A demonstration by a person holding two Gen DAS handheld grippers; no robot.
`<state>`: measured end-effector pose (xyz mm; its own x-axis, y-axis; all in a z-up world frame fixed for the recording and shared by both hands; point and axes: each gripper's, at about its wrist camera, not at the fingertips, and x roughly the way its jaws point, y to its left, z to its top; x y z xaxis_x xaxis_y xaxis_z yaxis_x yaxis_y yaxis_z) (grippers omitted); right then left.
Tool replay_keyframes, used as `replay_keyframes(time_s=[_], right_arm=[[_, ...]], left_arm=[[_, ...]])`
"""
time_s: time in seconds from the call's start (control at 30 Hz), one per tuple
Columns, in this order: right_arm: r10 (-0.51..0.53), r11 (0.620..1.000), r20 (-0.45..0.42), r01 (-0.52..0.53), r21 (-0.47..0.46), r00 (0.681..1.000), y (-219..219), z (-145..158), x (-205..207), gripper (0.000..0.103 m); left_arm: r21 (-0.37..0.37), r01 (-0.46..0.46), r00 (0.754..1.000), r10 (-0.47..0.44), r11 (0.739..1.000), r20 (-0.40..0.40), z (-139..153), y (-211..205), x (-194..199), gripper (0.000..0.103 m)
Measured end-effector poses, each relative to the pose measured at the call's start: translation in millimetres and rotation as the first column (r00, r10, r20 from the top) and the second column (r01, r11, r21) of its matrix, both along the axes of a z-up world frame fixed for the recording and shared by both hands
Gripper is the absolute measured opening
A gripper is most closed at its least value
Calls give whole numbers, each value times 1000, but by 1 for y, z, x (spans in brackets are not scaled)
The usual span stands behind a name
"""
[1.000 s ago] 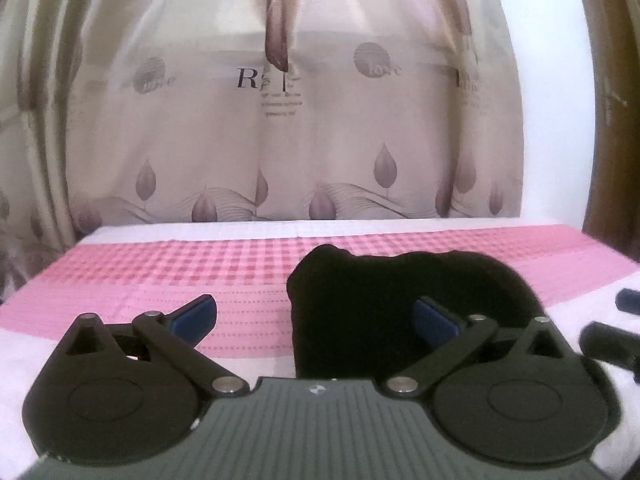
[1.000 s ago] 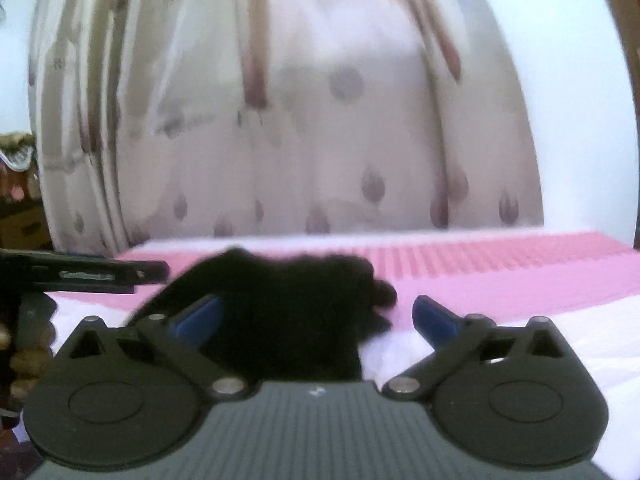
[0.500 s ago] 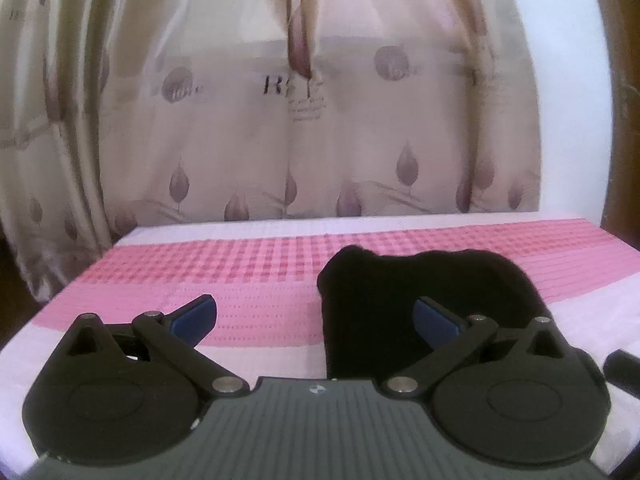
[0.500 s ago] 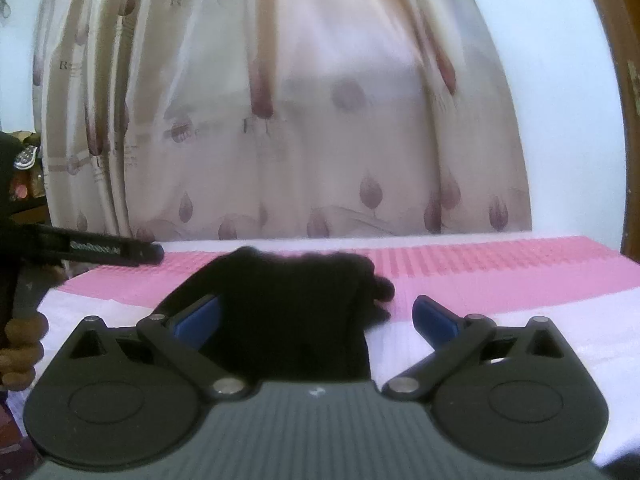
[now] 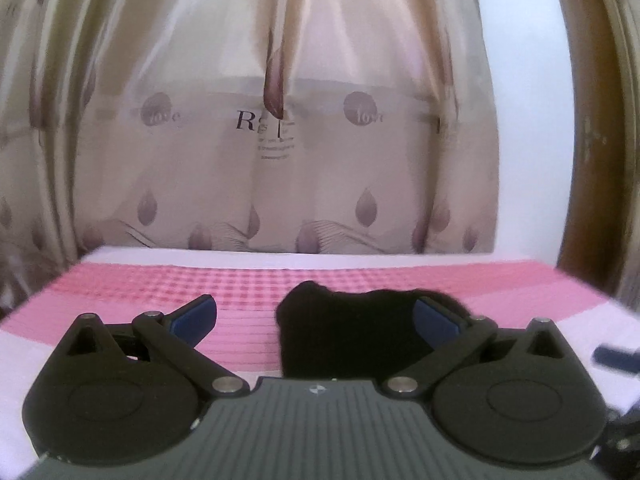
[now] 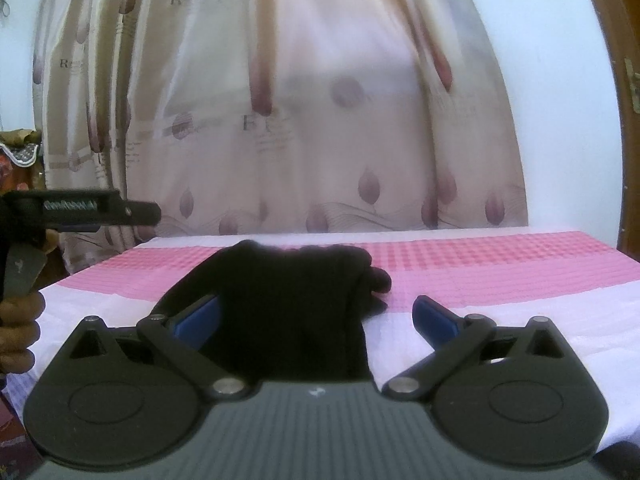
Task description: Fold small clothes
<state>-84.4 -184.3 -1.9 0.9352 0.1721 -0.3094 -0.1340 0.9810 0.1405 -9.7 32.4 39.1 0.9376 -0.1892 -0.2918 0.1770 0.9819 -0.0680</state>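
A small black garment (image 5: 348, 332) lies bunched on the pink and white cloth (image 5: 160, 284) of the table. In the left wrist view it sits just ahead, toward the right finger. My left gripper (image 5: 316, 316) is open and empty, held just short of it. In the right wrist view the black garment (image 6: 288, 300) lies ahead, toward the left finger. My right gripper (image 6: 316, 316) is open and empty, just short of the garment. The left gripper (image 6: 80, 210) shows at the left edge of the right wrist view, held in a hand.
A beige curtain (image 5: 280, 140) with leaf prints hangs behind the table's far edge. A white wall (image 6: 560, 100) and a brown door frame (image 5: 592, 120) stand at the right. The right gripper's tip (image 5: 616, 356) shows at the right edge of the left wrist view.
Both views have shifted a little and steadied. The left gripper has swung back left, so the garment sits more toward its right finger. Both grippers stay open and the garment has not moved.
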Motion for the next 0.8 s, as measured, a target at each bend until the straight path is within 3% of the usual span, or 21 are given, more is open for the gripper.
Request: replay_keyframes(time_s=[0.1,0.27,0.8], right_arm=[[-4,1000,-6,4,5,1000,-1,-1,0,103],[-3,1000,-18,3,8,1000,-1,-1,1,103],[0,1000,-37,0,10,999,0,-4,1,103]], left_arm=[[-40,-11,1000,10,999,-15,0,3,3,103],[1,-43,999,43,999,-26,-3,0,6,103],[10,-44,999,44,999,-19,-7,2,6,103]])
